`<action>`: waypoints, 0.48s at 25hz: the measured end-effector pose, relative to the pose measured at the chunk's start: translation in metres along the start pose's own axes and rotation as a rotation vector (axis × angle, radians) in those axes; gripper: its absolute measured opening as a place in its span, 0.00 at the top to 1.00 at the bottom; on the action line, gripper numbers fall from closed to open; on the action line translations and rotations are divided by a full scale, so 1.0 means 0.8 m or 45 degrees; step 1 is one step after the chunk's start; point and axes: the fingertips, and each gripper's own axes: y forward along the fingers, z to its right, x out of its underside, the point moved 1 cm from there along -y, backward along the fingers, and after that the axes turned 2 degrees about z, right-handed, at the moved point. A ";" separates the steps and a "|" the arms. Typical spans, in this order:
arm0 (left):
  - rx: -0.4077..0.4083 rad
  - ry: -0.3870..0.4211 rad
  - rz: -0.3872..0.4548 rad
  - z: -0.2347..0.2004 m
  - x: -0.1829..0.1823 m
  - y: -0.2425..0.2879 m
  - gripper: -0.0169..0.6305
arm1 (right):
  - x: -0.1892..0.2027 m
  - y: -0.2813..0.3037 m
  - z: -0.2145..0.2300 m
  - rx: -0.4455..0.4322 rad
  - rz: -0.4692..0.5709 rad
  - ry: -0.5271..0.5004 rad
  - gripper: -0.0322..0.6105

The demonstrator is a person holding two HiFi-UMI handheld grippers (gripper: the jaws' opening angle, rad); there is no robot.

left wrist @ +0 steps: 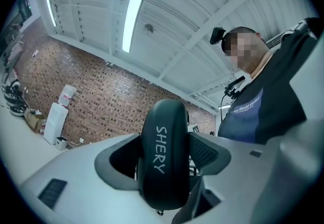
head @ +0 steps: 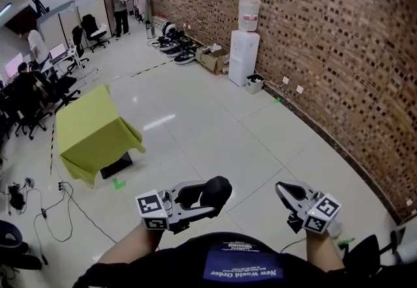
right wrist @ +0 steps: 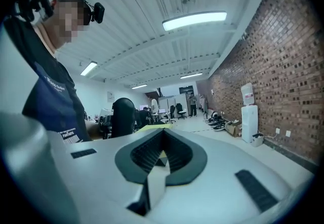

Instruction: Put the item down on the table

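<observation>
My left hand-held gripper [head: 203,198] clamps the black item [left wrist: 163,153] marked SHERY close before my torso [head: 241,266], well apart from the yellow-green-draped table [head: 91,129], while my right hand-held gripper [head: 282,189] has its jaws pressed together.

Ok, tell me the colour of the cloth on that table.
Plain yellow-green. The cloth shows best in the head view.
</observation>
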 end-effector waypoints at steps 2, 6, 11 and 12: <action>-0.016 0.003 0.008 -0.026 -0.010 -0.010 0.51 | 0.002 0.031 0.009 -0.024 -0.026 -0.006 0.97; -0.060 -0.008 0.019 -0.074 -0.021 -0.024 0.51 | 0.007 0.084 0.041 -0.066 -0.046 0.008 0.97; -0.183 0.045 0.030 -0.161 -0.029 -0.020 0.51 | 0.006 0.159 0.117 -0.186 -0.047 0.020 0.97; -0.218 0.074 0.016 -0.183 -0.030 -0.015 0.51 | 0.002 0.176 0.137 -0.219 -0.047 0.011 0.97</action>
